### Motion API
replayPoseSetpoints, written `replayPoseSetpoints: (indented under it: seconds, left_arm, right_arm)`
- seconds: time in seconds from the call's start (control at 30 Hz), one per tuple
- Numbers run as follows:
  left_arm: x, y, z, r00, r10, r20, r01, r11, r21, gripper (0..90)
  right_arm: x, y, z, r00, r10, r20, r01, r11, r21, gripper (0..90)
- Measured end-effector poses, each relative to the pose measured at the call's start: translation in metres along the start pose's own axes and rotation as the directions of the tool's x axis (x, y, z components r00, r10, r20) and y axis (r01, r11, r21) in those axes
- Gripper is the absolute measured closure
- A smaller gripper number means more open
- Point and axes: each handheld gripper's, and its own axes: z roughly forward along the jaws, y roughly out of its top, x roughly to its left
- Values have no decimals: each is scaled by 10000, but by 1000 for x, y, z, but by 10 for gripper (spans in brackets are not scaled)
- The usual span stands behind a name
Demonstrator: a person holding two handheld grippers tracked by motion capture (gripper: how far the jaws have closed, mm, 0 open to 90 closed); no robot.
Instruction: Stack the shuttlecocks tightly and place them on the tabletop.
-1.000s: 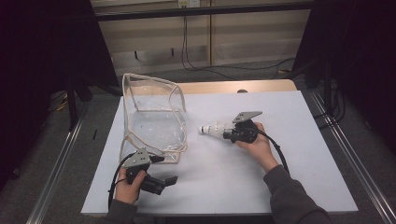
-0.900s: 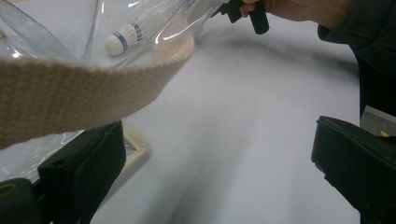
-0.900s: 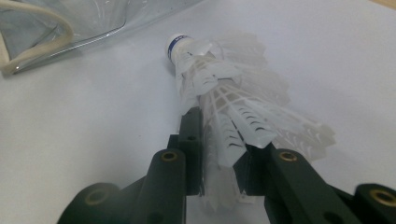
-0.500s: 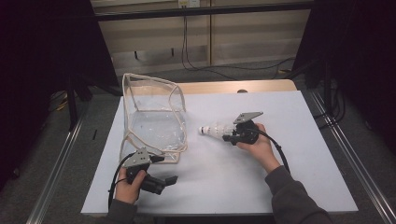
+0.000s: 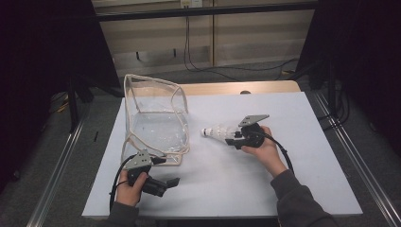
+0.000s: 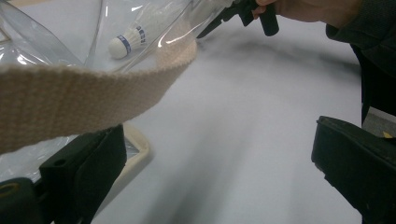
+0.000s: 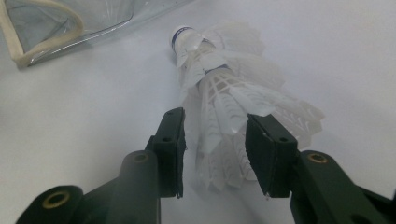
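A white feathered shuttlecock (image 5: 215,131) (image 7: 224,93) lies on the white table, cork end toward a clear plastic bag (image 5: 156,127) with cream webbing trim. My right gripper (image 5: 232,137) (image 7: 215,122) has its jaws either side of the feather skirt; they have just been opening and stand open, with a gap at the left pad. My left gripper (image 5: 168,171) rests at the bag's near corner, jaws wide open, and the bag's cream strap (image 6: 93,93) crosses in front of one jaw. Through the bag, the left gripper view shows the shuttlecock (image 6: 133,35) and the right gripper (image 6: 233,11).
The bag stands upright on the table's left half, its mouth (image 7: 46,23) facing the shuttlecock. The white table top (image 5: 302,156) ends in metal rails on both sides. Dark curtains and cables lie beyond the far edge.
The right gripper's jaws have spread apart around the shuttlecock's feathers. Both hands and the bag have stayed where they were.
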Motion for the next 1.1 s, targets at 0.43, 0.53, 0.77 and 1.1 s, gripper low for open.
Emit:
replayPoseSetpoints:
  seconds: [0.43,0.53,0.77,1.1]
  left_arm:
    - [0,1,0,10000,30,21,-30,10000,-12,34]
    - [0,1,0,10000,78,-25,-78,10000,-29,34]
    - [0,1,1,10000,11,31,-11,10000,-29,33]
    - [0,1,0,10000,24,43,-24,10000,6,33]
  right_arm:
    - [3,-3,-6,9994,332,-86,-333,9994,-98,492]
    - [4,-3,-7,9992,399,-82,-400,9991,-123,454]
    - [5,-3,-6,9965,833,-69,-835,9963,-205,303]
    - [7,-1,3,9922,1247,-73,-1249,9914,-385,167]
